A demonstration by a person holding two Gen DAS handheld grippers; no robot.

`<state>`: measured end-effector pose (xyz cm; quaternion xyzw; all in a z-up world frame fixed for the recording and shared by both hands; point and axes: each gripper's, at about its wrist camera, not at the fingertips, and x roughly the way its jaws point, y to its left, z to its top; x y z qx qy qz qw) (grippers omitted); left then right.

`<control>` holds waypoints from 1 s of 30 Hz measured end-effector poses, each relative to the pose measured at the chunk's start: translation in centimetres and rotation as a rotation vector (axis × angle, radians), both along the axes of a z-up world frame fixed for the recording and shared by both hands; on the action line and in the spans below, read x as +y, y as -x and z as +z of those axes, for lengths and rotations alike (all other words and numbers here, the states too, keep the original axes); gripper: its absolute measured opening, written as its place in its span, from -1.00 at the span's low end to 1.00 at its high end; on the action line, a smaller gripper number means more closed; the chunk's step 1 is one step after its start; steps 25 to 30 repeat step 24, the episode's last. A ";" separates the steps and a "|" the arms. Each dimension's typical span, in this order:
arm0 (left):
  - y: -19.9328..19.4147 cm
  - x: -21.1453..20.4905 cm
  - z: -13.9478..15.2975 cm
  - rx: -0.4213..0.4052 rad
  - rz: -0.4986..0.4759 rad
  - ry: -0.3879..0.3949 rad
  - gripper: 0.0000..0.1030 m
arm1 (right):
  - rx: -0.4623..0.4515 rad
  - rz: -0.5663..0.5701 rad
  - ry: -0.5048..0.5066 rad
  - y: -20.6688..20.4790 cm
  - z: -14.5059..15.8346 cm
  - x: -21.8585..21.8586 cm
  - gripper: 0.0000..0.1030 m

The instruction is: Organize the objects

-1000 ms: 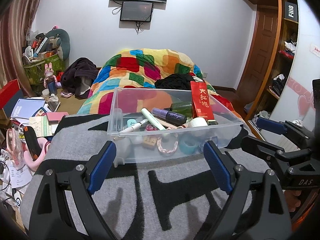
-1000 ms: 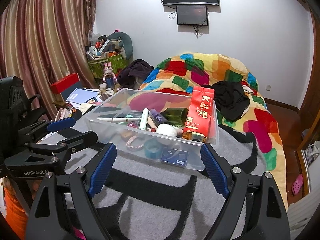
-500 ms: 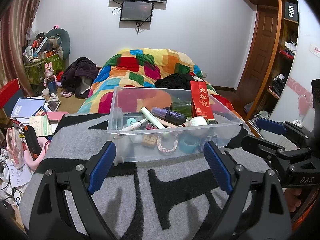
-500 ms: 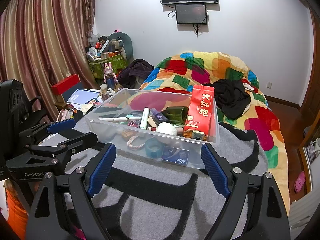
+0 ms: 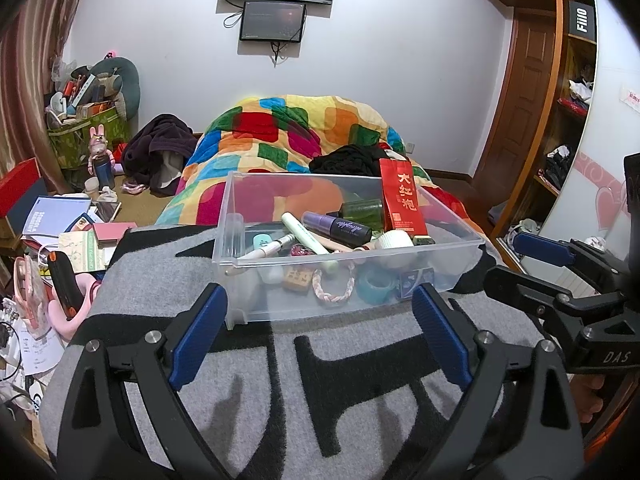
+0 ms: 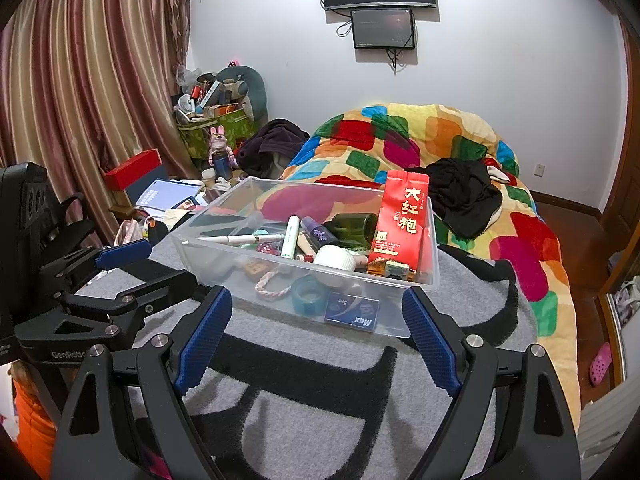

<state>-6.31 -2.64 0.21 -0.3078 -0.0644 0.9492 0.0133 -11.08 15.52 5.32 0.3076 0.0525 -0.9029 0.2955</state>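
the clear box (image 5: 352, 248) sits on a gray and black blanket (image 5: 280, 392). left of the box, the left gripper (image 5: 320, 328) hangs over the blanket with its jaws wide apart, holding nothing. inside the box, a white pen (image 5: 267, 246) lies at the left, a purple tube (image 5: 337, 227) in the middle, and a red tea bag (image 5: 401, 200) stands at the right. right of the box, the right gripper (image 6: 316, 340) is also spread wide, holding nothing.
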 end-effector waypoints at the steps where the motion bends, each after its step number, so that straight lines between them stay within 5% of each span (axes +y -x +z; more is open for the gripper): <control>1: 0.0 0.0 0.0 -0.001 0.000 0.000 0.84 | 0.000 0.000 -0.001 0.0 0.0 0.0 0.65; 30: -0.6 0.3 0.1 0.006 -0.009 -0.002 0.87 | -0.009 -0.002 0.004 -0.4 -0.3 -0.2 0.66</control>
